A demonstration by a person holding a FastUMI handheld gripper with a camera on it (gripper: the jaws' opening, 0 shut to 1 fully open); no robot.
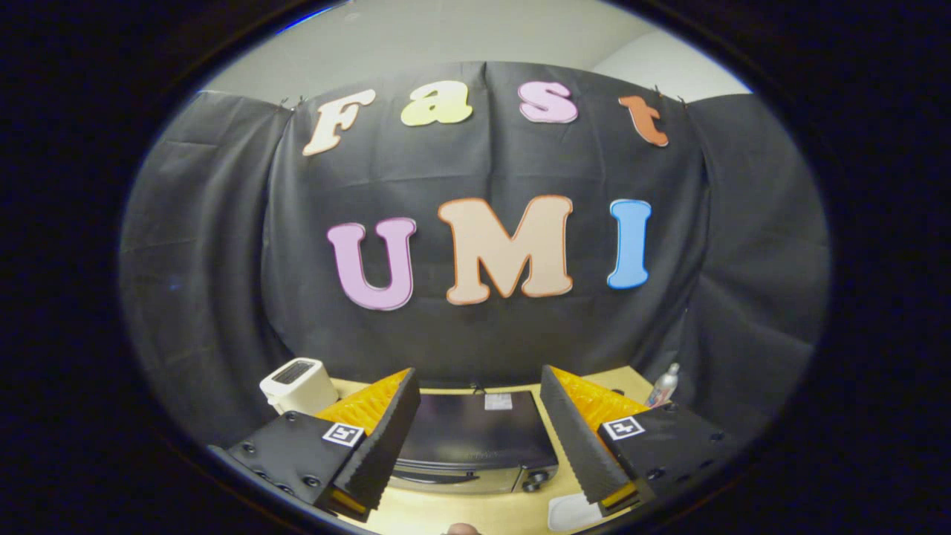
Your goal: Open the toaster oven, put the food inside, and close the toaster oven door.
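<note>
A dark toaster oven (475, 442) stands on the wooden table (461, 514), seen from above between and beyond my fingers. Its door is closed, with a handle bar across the front and a knob (533, 484) at the lower right. My gripper (479, 453) hangs high over the table, open wide, with nothing between its fingers (386, 438). A small brownish piece (462, 529), possibly the food, peeks in below the oven, mostly cut off. A white flat thing (570, 511), perhaps a plate, lies near the right finger.
A white pop-up toaster (299, 385) stands left of the oven, beyond the left finger. A small bottle (663, 386) stands at the table's back right corner. Black cloth walls close the booth behind and at both sides.
</note>
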